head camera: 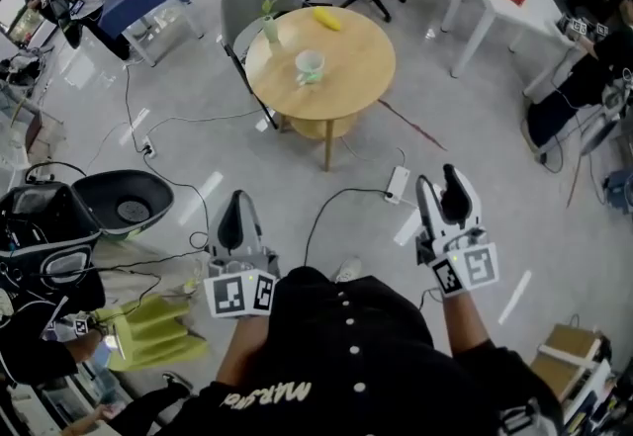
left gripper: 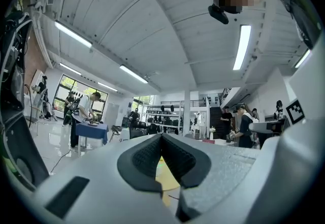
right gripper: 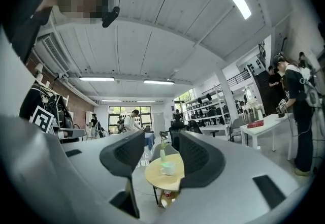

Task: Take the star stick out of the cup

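Sharing the table (head camera: 351, 78): mug (head camera: 310, 66), tall cup (head camera: 270, 30), banana (head camera: 327, 19).

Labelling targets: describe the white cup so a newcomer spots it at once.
Find the round wooden table ahead of the person. The white cup sits near its middle: low and wide, unlike the tall pale-green vase at its left edge and the yellow object at the far edge.

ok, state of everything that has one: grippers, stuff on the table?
left gripper: shut, empty
right gripper: open, empty
stick: in the tall cup, not yet taken out
tall cup: upright on the table
mug: upright on the table
banana: lying on the table
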The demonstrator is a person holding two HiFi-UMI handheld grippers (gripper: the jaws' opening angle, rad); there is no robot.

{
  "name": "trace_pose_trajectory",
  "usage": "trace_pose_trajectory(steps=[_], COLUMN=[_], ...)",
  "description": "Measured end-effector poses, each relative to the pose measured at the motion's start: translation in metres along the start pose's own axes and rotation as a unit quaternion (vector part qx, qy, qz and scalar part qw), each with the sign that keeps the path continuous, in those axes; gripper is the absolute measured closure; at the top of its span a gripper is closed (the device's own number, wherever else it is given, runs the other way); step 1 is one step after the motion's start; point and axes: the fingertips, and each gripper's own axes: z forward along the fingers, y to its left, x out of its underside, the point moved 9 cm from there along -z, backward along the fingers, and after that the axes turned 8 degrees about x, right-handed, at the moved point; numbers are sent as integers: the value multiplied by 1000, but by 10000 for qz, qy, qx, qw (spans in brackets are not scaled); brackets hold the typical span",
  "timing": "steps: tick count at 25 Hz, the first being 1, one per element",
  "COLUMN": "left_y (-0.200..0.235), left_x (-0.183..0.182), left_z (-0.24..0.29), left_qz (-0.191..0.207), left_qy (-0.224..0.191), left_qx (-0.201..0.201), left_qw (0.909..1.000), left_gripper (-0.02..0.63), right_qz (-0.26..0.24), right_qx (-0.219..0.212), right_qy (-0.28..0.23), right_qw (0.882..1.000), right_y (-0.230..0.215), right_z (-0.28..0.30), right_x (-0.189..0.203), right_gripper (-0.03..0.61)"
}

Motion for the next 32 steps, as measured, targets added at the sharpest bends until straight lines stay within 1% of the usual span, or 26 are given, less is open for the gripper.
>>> trace_pose_trajectory(steps=[6, 12, 19, 26, 32], left_y=[0, 17, 55, 105, 147], left_x=[15, 30, 31, 28, 22], left_z=[33, 73, 151, 236, 292], left_qz=[-81, -170, -174, -203, -181], left_qy=[218, 277, 168, 115, 63], left_qx=[-55, -34, 117, 220, 363], left_qw=[9997, 9995, 9996, 9995, 9992], left_gripper=[617, 617, 617, 617, 617], right_qz=[20, -1, -97, 91, 7], right_qx=[-2, 6, 47, 26, 161], right_qy=[144, 211, 26, 57, -30], right_qw=[9999, 9998, 9999, 9999, 9999], right_y=[-15, -27, -35, -36, -34], right_z=[29, 71, 146, 241, 306], right_x=[12, 22, 21, 24, 26], right_gripper=[376, 376, 377, 379, 377])
